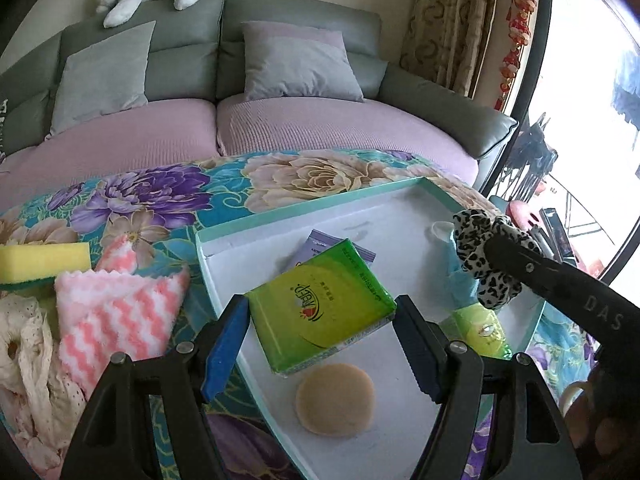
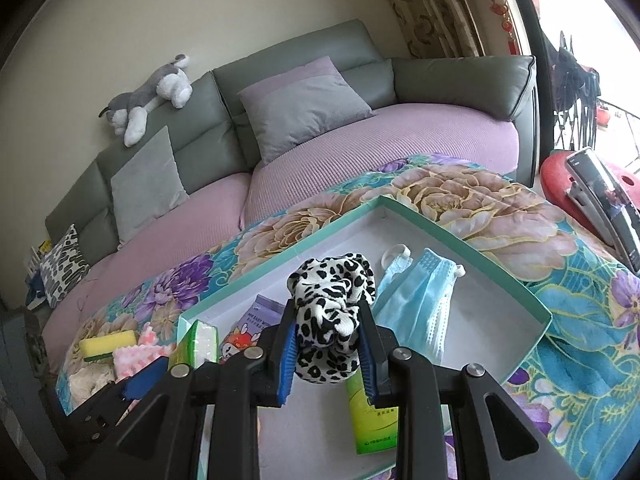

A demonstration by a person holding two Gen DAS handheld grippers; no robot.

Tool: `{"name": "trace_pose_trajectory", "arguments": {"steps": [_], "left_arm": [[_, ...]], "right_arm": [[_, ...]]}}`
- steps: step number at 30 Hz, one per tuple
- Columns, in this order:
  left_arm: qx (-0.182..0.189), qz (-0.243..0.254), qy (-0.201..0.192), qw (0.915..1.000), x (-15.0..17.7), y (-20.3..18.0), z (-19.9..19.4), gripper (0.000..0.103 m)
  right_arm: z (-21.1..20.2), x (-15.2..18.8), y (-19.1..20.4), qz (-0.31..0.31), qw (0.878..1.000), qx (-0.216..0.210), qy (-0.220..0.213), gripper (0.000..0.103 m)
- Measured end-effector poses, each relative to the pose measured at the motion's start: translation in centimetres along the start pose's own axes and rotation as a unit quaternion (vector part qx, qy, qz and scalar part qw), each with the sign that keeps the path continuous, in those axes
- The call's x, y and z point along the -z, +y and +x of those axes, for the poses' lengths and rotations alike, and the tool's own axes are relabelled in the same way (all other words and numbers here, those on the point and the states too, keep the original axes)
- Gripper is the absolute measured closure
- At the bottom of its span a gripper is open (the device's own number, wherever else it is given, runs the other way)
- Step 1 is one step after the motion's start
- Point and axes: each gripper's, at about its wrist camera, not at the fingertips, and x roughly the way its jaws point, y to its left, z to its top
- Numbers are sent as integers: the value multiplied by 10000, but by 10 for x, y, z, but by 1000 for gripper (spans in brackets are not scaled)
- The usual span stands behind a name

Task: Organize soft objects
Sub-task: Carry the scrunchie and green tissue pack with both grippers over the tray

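purple packet (image 1: 320, 242): mostly under green tissue pack (image 1: 320, 304), print unreadable | cream lace fabric (image 1: 24, 360): cut by left picture edge | small green packet (image 1: 482, 330): partly behind gripper finger, near tray's (image 1: 224, 228) right edge

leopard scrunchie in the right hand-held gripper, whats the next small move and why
Probably lower it a little and open the jaws. The right hand-held gripper is shut on the leopard scrunchie, which hangs over the white floor of the teal box, beside the blue face mask; bare floor shows behind it.
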Motion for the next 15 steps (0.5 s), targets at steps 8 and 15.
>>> {"name": "trace_pose_trajectory", "arguments": {"steps": [8, 15], "left_arm": [[-52, 1, 19, 10000, 0, 3, 6, 28], [-95, 46, 34, 9999, 1, 1, 6, 28]], "right_arm": [[4, 1, 4, -94, 9999, 17, 61, 72], [5, 3, 7, -166, 9998, 19, 92, 72]]}}
